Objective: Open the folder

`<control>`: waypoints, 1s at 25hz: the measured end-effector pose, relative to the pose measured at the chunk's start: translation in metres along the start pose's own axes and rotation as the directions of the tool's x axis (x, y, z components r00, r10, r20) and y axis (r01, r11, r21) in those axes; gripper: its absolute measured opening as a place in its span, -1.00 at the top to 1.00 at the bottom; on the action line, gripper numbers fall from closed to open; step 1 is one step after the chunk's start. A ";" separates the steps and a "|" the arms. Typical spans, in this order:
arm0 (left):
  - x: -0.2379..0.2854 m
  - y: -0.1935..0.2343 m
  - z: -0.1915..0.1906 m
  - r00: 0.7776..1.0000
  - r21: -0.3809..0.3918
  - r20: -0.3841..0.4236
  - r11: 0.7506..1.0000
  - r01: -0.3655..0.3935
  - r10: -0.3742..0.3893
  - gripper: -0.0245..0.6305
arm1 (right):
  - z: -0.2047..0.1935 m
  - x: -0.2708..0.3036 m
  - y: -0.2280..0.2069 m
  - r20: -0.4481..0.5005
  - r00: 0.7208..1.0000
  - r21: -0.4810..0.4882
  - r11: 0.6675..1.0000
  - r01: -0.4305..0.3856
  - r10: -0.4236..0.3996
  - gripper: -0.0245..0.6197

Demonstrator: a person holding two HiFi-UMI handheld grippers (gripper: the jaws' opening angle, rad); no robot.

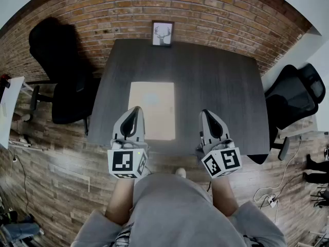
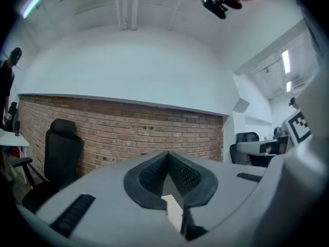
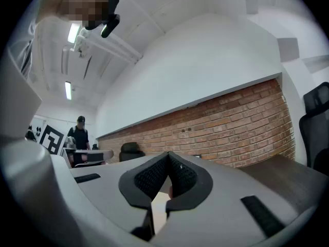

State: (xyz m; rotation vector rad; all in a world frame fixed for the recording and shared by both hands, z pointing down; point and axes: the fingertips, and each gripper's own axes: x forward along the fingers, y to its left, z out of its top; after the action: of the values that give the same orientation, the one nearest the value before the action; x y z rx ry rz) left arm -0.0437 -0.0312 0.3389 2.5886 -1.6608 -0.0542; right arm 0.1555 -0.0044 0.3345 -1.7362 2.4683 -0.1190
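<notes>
A tan folder lies flat and closed on the dark table, left of its middle. My left gripper hovers level over the folder's near left part, jaws closed to a point with nothing between them. In the left gripper view the left gripper has its ribbed pads together, and a pale strip of the folder shows below them. My right gripper is level near the table's front edge, right of the folder and apart from it. In the right gripper view the right gripper is likewise shut and empty.
A framed deer picture stands at the table's far edge against the brick wall. One black office chair is on the left, another on the right. A white desk corner is far left. Cables lie on the floor at right.
</notes>
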 end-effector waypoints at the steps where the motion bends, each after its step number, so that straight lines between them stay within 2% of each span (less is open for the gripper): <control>1: 0.000 0.000 0.000 1.000 0.000 0.000 1.000 0.000 0.000 0.93 | 0.000 0.000 0.000 0.001 1.000 0.001 1.000 -0.001 0.001 0.94; 16: -0.006 -0.009 -0.003 1.000 0.013 -0.017 1.000 -0.008 0.009 0.93 | -0.001 -0.008 0.002 -0.003 1.000 0.010 1.000 -0.028 0.028 0.94; 25: -0.006 -0.038 -0.007 0.999 0.033 -0.033 0.999 -0.023 0.024 0.93 | 0.001 -0.024 -0.014 0.011 0.998 0.040 0.997 -0.066 0.065 0.94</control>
State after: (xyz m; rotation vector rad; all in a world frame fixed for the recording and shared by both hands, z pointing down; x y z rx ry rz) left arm -0.0113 -0.0096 0.3432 2.5774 -1.6943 0.0175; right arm 0.1765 0.0141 0.3370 -1.6342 2.4947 -0.1523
